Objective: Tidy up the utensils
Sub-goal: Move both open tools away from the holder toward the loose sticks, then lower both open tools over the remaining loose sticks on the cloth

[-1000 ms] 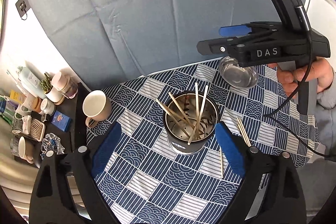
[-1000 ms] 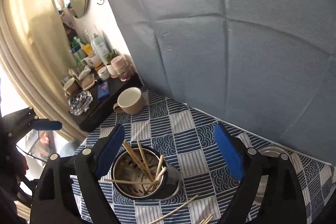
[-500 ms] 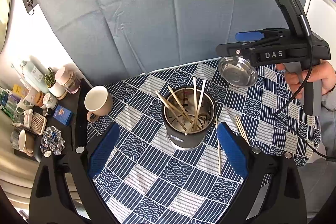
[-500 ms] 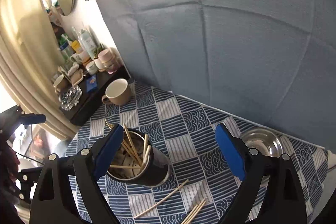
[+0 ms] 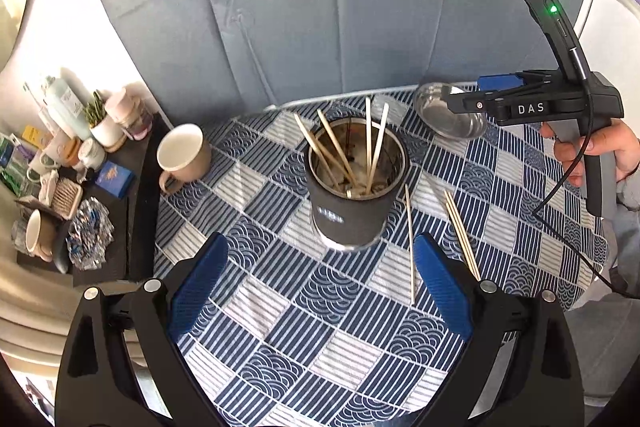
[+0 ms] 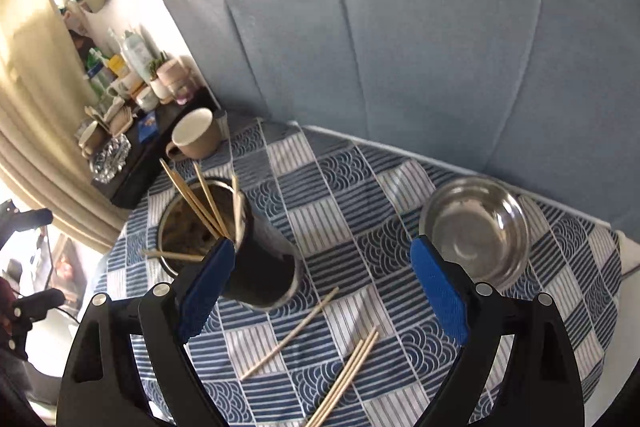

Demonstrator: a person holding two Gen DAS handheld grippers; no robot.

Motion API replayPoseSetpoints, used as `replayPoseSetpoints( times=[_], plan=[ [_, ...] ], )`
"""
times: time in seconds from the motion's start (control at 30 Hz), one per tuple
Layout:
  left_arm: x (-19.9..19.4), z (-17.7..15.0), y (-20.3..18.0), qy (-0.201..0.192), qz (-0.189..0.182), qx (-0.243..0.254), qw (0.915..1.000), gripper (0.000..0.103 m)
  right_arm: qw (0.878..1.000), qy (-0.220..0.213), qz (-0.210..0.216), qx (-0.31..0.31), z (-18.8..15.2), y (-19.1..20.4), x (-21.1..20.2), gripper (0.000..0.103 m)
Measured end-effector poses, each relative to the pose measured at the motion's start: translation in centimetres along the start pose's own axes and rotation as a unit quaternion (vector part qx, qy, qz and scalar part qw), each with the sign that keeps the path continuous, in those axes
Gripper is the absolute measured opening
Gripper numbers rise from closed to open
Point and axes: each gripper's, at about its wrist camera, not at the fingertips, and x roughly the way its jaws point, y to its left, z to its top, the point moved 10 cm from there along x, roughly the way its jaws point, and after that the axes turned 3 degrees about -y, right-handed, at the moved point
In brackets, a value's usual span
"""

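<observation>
blue patchwork tablecloth [image 5: 320,291] carries the work. steel utensil holder [image 5: 352,211] stands upright at centre, chopsticks [image 5: 370,151] leaning inside. loose chopsticks [image 6: 348,375] lie beside it, evidently awaiting collection. left gripper [image 5: 320,281] and right gripper [image 6: 320,287] hover with jaws spread, holding nothing.

Both grippers are built of black plastic, with ribbed blue pads on the fingers and silver screws at the joints. On the right gripper [image 5: 486,89], white letters "DAS", a lit green lamp on an upright black module, a grey handle and a black cable are seen. A grey sleeve [image 5: 630,191] is worn.
</observation>
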Motion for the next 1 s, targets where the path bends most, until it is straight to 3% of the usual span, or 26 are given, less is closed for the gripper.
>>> replayPoseSetpoints(
  times=[0.27,0.53,0.73,1.0],
  plan=[
    [3.3,-3.4,-2.0,0.039,-0.023,0.005,0.9989,0.095,0.993,0.091,-0.033,0.063,-6.7,-5.0,4.3,0.085],
    [9.5,-7.6,-5.8,0.09,-0.028,0.061,0.9937,0.095,0.969,0.199,-0.078,0.124,-15.1,-9.7,8.8,0.073],
    [13.1,-9.3,-7.5,0.117,-0.046,0.07,0.9896,0.095,0.962,0.218,-0.092,0.138,-16.7,-10.1,9.7,0.07],
    [16.9,-9.6,-7.9,0.129,-0.011,0.09,0.9876,0.095,0.952,0.247,-0.115,0.141,-17.5,-10.1,11.7,0.065]
  ],
)
